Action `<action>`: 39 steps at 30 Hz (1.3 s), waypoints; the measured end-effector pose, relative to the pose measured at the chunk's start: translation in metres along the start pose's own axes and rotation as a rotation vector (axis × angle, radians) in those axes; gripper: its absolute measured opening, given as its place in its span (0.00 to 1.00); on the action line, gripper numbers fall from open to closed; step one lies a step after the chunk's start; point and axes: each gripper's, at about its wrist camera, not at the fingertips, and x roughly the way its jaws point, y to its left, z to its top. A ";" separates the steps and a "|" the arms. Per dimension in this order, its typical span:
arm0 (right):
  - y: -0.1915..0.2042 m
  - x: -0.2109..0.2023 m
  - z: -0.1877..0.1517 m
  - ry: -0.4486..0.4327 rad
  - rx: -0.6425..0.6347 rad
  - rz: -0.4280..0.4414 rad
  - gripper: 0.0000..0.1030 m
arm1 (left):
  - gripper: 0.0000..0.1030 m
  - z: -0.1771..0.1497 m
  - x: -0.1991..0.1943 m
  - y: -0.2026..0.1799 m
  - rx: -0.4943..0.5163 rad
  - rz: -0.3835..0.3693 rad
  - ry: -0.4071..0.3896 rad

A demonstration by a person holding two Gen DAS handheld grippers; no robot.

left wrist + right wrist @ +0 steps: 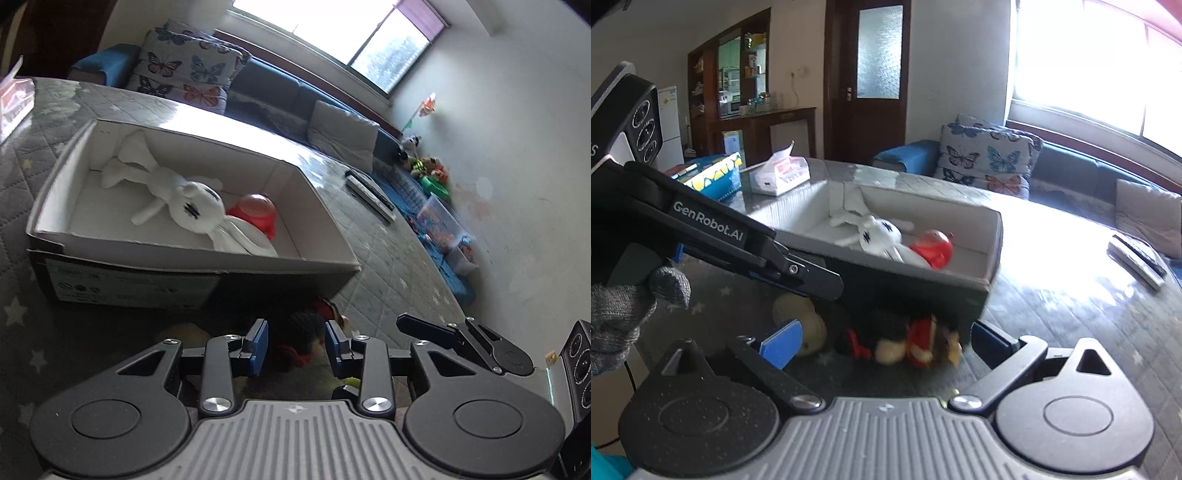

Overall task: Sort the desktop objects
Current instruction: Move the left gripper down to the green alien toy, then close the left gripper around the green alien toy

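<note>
On the counter (1071, 314), the cardboard box (991, 254) holds a white rabbit toy (192, 206) and a red toy (255, 214). Near it, the left tongs (295, 345) straddle a dark plush toy (301, 332), unclosed; the right tongs (882, 341) gape wide around it.

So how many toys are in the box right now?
2: a white rabbit lying across the box floor, and a red toy beside its head. Smaller ones could be hidden underneath.
</note>
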 end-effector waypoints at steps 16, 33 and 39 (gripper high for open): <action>-0.020 -0.005 -0.048 0.097 0.081 -0.032 0.91 | 0.35 -0.027 0.043 -0.035 0.077 -0.092 0.156; -0.028 0.004 -0.058 0.113 0.127 -0.002 0.67 | 0.36 -0.028 0.061 -0.046 0.094 -0.131 0.204; -0.030 0.005 -0.058 0.114 0.137 -0.009 0.60 | 0.38 -0.028 0.064 -0.044 0.077 -0.144 0.209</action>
